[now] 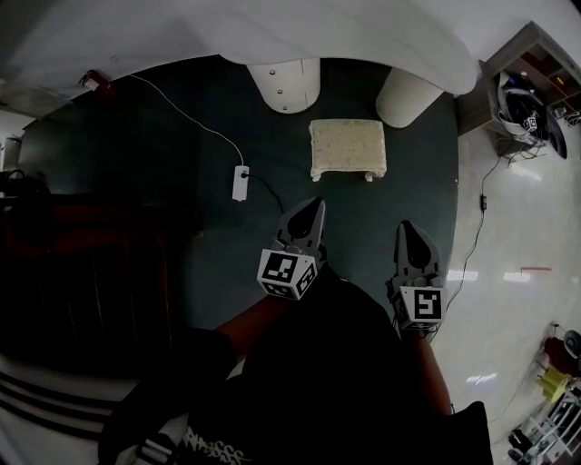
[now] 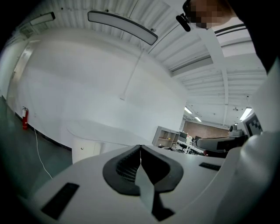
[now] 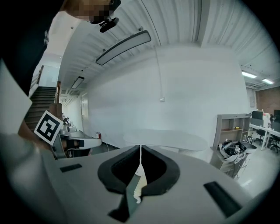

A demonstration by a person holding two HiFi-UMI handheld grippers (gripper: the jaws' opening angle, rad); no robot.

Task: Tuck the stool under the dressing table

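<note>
On the dark matte carpet (image 1: 136, 163), seen from the head view, the stool (image 1: 348, 150) sits as a cream, nubby rectangular cushion on stubby feet. It stands just short of the dressing table (image 1: 272, 27), whose smooth white curved top rests on two rounded pedestals. The left gripper (image 1: 314, 205) and right gripper (image 1: 408, 227), tapered grey plastic, point at the stool from well apart. A slim white power strip (image 1: 241, 183) lies nearby.

In the left gripper view, the ribbed black pads press together on nothing.

In the right gripper view, the jaws likewise meet, empty, facing the table's oval top.
</note>
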